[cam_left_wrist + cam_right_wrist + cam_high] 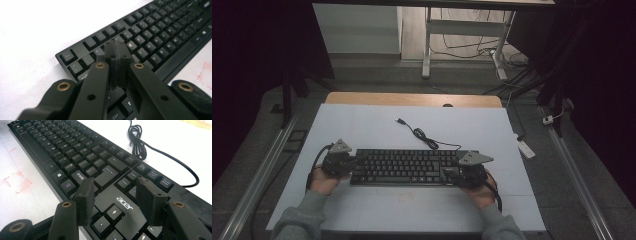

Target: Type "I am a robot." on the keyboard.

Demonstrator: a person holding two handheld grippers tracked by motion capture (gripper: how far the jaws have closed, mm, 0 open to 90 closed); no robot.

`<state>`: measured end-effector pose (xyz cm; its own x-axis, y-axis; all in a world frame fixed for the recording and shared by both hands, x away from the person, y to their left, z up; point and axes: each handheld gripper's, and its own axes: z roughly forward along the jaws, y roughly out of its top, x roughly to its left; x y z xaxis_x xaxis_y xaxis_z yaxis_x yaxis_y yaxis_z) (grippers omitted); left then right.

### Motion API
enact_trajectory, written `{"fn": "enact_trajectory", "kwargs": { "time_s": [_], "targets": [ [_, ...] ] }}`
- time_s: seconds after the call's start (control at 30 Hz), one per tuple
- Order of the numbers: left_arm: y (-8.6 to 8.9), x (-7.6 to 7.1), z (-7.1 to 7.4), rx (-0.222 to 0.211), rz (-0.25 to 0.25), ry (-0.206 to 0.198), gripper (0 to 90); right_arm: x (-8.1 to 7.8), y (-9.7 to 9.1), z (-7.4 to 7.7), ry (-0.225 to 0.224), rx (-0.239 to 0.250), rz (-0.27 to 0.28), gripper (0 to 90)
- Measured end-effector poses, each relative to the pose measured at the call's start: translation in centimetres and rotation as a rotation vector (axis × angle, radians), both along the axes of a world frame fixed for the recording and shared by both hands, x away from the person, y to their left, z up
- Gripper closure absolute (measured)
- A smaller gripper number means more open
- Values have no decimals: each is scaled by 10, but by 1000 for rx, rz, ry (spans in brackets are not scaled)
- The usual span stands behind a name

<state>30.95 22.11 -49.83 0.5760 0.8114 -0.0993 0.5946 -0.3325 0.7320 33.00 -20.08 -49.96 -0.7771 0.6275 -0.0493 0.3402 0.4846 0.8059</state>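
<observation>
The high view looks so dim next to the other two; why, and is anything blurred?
High view: dark surroundings, dim white table. Left gripper view: table washed out bright, far keyboard keys soft. Right gripper view: near keys sharp, cable against bright glare.

Far half of the counter: bare, save the coiled cable near its middle.
Near edge: an open strip lay in front of the keyboard.
Middle: the keyboard spanned it from left tongs to right tongs.
Left and right edges: open beyond each hand.
</observation>
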Motion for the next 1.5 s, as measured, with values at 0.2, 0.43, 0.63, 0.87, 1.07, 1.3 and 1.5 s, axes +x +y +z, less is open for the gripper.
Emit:
{"fn": "enact_trajectory", "kwargs": {
  "time_s": [0.2,0.43,0.63,0.87,1.07,1.3,1.5],
  "targets": [
    [-3,2,-9,24,-18,46,890,0,0,0,0,-2,0,494],
    [-8,5,-16,57,-35,70,890,0,0,0,0,-3,-3,494],
    [-12,6,-19,71,-35,67,889,0,1,-1,-1,0,-2,493],
    [-13,7,-21,76,-33,72,889,0,1,-1,-2,1,-3,494],
    [-16,8,-25,98,-37,72,891,0,1,-1,-1,1,-4,493],
    [-14,5,-20,78,-43,41,889,0,0,0,-5,-2,-2,494],
    [-8,0,-6,-33,-41,-22,692,1,-1,0,-2,-2,-5,494]
  ]
}}
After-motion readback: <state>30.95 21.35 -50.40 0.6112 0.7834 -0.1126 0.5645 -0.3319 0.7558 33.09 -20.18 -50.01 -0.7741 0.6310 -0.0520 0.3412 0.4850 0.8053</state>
